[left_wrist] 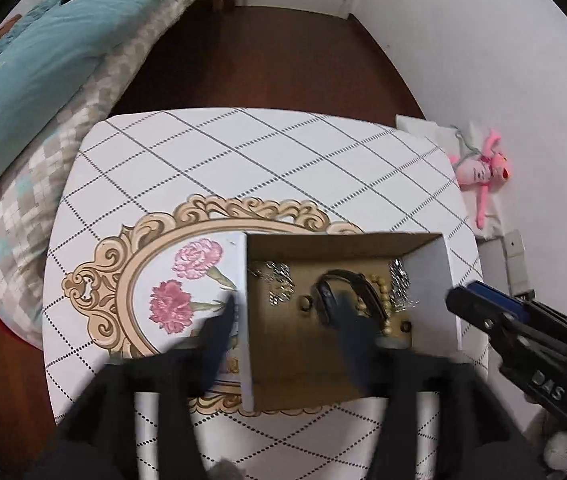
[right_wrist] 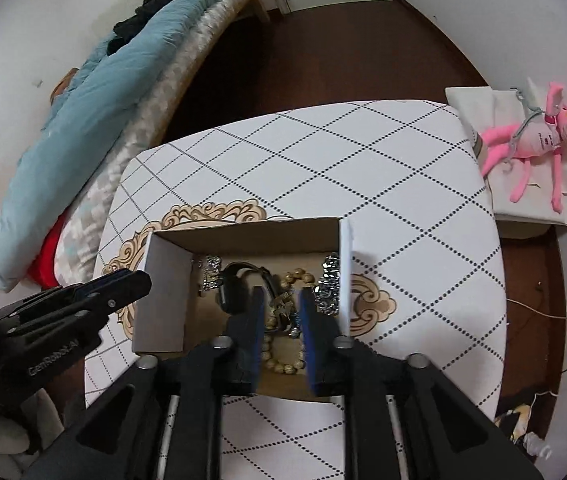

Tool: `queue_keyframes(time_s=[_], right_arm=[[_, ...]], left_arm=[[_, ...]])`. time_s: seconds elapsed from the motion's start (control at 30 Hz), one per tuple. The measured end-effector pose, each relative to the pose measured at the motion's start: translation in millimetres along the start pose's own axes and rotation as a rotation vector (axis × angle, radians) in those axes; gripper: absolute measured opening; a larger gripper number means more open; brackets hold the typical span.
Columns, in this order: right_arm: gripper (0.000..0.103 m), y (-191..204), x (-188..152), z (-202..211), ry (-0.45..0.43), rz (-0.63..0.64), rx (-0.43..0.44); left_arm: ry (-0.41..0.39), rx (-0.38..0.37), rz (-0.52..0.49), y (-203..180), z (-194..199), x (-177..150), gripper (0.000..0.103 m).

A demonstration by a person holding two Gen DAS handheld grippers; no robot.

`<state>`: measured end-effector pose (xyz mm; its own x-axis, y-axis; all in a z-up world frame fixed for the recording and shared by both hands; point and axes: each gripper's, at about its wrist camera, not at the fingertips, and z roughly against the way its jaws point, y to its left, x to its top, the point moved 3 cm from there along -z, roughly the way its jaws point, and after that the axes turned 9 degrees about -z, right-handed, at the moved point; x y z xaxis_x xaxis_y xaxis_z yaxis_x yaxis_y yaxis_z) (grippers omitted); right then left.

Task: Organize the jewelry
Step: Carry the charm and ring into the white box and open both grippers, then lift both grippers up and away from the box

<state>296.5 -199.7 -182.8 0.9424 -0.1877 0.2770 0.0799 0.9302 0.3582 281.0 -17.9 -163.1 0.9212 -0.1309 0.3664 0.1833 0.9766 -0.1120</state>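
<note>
An open cardboard box (left_wrist: 427,276) (right_wrist: 167,280) stands on the table and holds jewelry: a black watch (left_wrist: 329,294) (right_wrist: 231,284), a wooden bead bracelet (left_wrist: 383,288) (right_wrist: 283,366) and silver chains (left_wrist: 279,276) (right_wrist: 329,280). My left gripper (left_wrist: 287,320) is open and straddles the box's left wall, one finger outside and one inside over the watch; it is blurred. My right gripper (right_wrist: 281,312) is open and empty over the box's inside, above the beads. Each gripper shows in the other's view, the right (left_wrist: 483,312) by the box's right wall, the left (right_wrist: 123,284) by its left wall.
The table (left_wrist: 243,152) (right_wrist: 363,168) has a white diamond-pattern cloth with a floral oval print (left_wrist: 187,288). A bed with a teal blanket (left_wrist: 35,64) (right_wrist: 95,112) lies at the left. A pink plush toy (left_wrist: 483,172) (right_wrist: 539,144) lies on a white surface at the right. Cables (right_wrist: 555,316) run over the dark floor.
</note>
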Motion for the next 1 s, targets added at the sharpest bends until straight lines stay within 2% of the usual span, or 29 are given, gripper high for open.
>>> queue_keyframes(time_s=[0.03, 0.13, 0.23, 0.27, 0.33, 0.37, 0.43, 0.6, 0.8, 1.0], right_arm=[[0.037, -1, 0, 1, -0.002, 0.000, -0.003], [0.056, -8, 1, 5, -0.009, -0.003, -0.023], [0.070, -13, 2, 8, -0.029, 0.010, -0.093], [0.082, -15, 2, 9, -0.035, 0.015, -0.120], [0.098, -15, -2, 6, -0.042, 0.044, -0.203], [0.101, -15, -5, 4, -0.045, 0.060, -0.244], [0.101, -16, -11, -2, -0.042, 0.083, -0.309], [0.103, -18, -22, -9, -0.044, 0.091, -0.357], [0.103, -21, -34, 0, -0.058, 0.070, -0.343], [0.103, -17, -55, 35, -0.124, 0.072, -0.340]], left_arm=[[-0.010, 0.013, 0.007, 3, 1, 1, 0.074], [-0.020, 0.066, 0.014, 9, 3, 1, 0.076], [-0.031, 0.140, 0.007, 13, 4, -3, 0.098], [-0.036, 0.158, 0.005, 15, 4, -5, 0.101], [-0.046, 0.194, -0.005, 16, 2, -12, 0.102], [-0.046, 0.209, -0.013, 16, 0, -16, 0.103], [-0.043, 0.224, -0.026, 14, -4, -23, 0.103], [-0.023, 0.222, -0.021, 9, -10, -36, 0.103], [-0.034, 0.210, -0.010, 1, 2, -47, 0.103], [-0.116, 0.229, -0.002, -10, 46, -61, 0.103]])
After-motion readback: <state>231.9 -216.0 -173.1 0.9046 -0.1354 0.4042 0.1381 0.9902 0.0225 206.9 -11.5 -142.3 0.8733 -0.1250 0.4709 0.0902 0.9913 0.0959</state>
